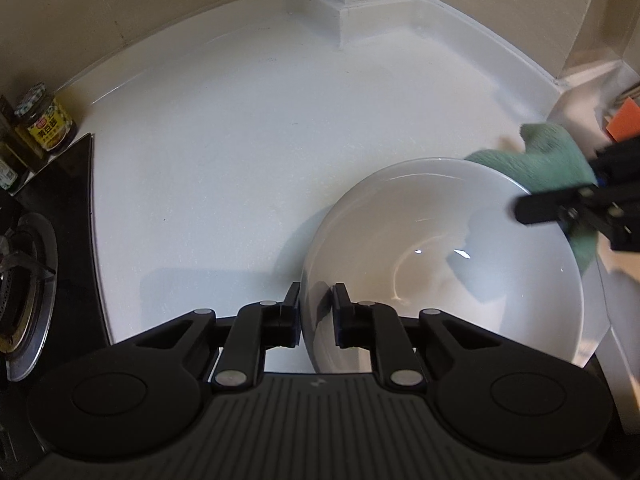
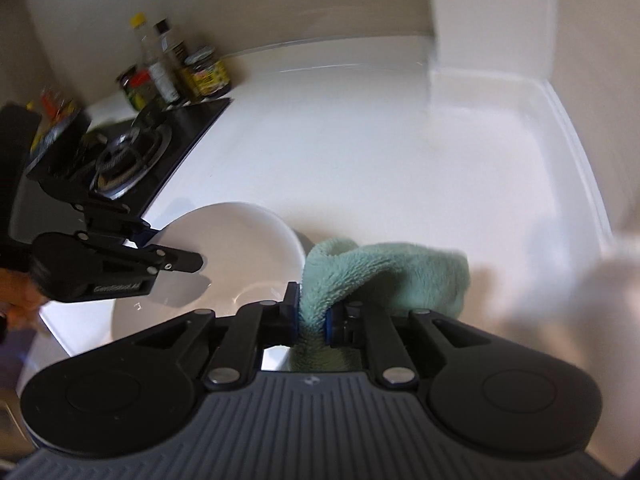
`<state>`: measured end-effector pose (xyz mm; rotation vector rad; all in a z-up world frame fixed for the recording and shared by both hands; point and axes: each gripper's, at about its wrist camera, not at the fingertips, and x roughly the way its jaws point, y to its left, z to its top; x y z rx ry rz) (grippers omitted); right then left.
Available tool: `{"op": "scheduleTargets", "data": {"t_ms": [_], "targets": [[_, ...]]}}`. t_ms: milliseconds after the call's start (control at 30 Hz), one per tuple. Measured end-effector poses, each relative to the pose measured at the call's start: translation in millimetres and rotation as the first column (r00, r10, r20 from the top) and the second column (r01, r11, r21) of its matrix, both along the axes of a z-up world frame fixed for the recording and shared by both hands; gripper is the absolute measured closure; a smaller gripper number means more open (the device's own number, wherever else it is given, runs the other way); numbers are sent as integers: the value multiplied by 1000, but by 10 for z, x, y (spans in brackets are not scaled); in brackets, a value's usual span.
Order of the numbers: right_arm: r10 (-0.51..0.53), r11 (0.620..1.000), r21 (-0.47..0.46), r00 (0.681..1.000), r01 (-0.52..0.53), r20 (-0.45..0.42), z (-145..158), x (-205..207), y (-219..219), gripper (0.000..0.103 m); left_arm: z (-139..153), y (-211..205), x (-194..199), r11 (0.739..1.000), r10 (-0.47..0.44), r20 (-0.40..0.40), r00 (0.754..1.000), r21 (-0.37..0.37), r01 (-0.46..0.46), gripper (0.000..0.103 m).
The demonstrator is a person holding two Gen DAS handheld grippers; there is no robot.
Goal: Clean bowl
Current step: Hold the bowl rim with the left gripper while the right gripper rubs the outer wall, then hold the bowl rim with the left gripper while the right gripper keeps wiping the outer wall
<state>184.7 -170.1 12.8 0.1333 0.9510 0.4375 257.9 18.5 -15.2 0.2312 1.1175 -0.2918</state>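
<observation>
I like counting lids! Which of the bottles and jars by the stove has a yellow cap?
The tall clear bottle at the back of the group has the yellow cap. The bottle beside it has a dark cap, and the squat jars' lids aren't yellow.

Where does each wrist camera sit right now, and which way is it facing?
Left wrist: behind the left gripper, angled down at the counter; jaws clamp the bowl rim; stove at left, right gripper with cloth at right.
Right wrist: behind the right gripper, angled down across the counter; jaws grip the cloth; the left gripper on the bowl, a hand at the left edge.
Shared: bowl, cloth, counter, stove, jars, each other's gripper.
</observation>
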Motion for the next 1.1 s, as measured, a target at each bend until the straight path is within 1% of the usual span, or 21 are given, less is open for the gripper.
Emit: {"op": "scheduleTargets", "data": {"t_ms": [100,133,233,367,433,500,600,667,700,800,900,1000,1100], "targets": [[-81,996,39,996,82,-30,-53,-184,-26,90,7,3,-51,1000,18,4,1000,-14,-18,87],[-104,993,46,994,106,-37,-72,-235,-16,88,8,4,-71,1000,23,5,1000,-18,-23,87],[-126,990,49,991,128,-54,-139,-307,16,86,3,-38,-145,1000,31,17,999,0,-31,86],[-84,996,29,996,85,-41,-157,-227,-4,88,11,-40,-208,1000,20,12,1000,-7,-20,87],[-61,998,12,997,61,-38,-144,-170,-1,89,28,-36,-199,1000,-4,15,1000,-14,5,87],[-16,1000,-10,999,16,-42,-125,-101,20,89,45,-38,-177,999,-35,17,999,-15,36,86],[77,995,-58,995,-80,-61,-79,10,71,89,42,-73,-113,995,-100,5,995,4,100,85],[122,989,-80,989,-128,-80,-53,78,97,89,35,-88,-83,994,-108,-3,994,13,108,86],[125,988,-83,989,-132,-85,-45,85,109,89,35,-83,-76,995,-94,-7,996,10,94,88],[88,992,-83,992,-95,-87,-41,17,133,88,28,-36,-59,999,-45,-10,999,-28,44,89],[24,998,-55,995,-30,-98,-64,-88,120,86,-4,-4,-45,999,-12,-5,1000,-49,12,88],[-35,999,-34,994,32,-105,-84,-236,114,84,-15,-19,-43,999,1,2,1000,-52,-1,85],[-54,998,-26,994,51,-96,-100,-302,106,84,-43,-50,-74,999,12,12,1000,-48,-12,84]]}}
